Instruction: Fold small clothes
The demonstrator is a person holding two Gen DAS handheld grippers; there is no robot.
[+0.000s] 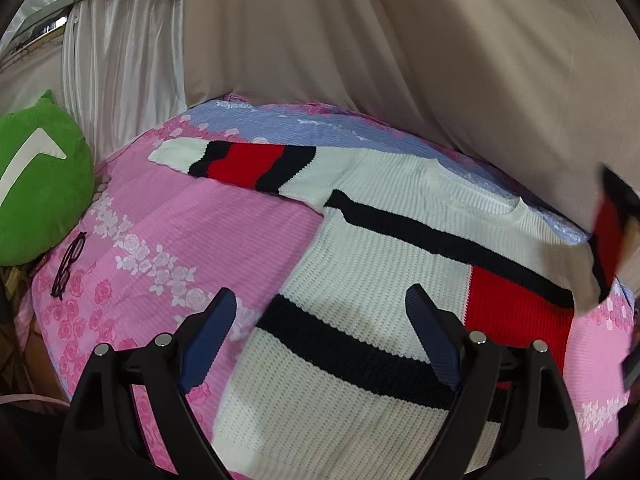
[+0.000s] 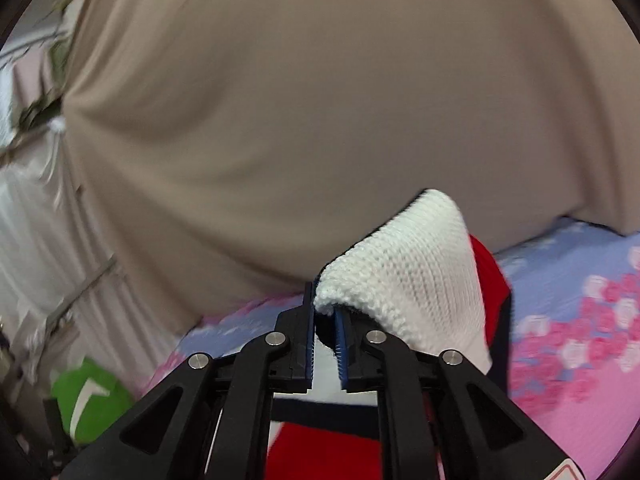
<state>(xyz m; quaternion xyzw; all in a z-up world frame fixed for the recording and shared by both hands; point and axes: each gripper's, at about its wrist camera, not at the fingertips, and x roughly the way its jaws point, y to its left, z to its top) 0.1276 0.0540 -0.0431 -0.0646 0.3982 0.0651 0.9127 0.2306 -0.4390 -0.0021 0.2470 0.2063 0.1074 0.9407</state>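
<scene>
Left wrist view: white sweater (image 1: pixel 360 264) with black and red stripes is spread flat on the pink floral bedsheet (image 1: pixel 168 240), one sleeve laid toward the far edge. Left gripper (image 1: pixel 320 340) is held released above its hem. Right gripper (image 2: pixel 326 316) is clenched on the other sleeve cuff (image 2: pixel 408 264), lifted off the bed. Glasses (image 1: pixel 68 264) and green plush (image 1: pixel 36 184) are seen at the left edge; beige curtain (image 1: pixel 400 48) behind.
</scene>
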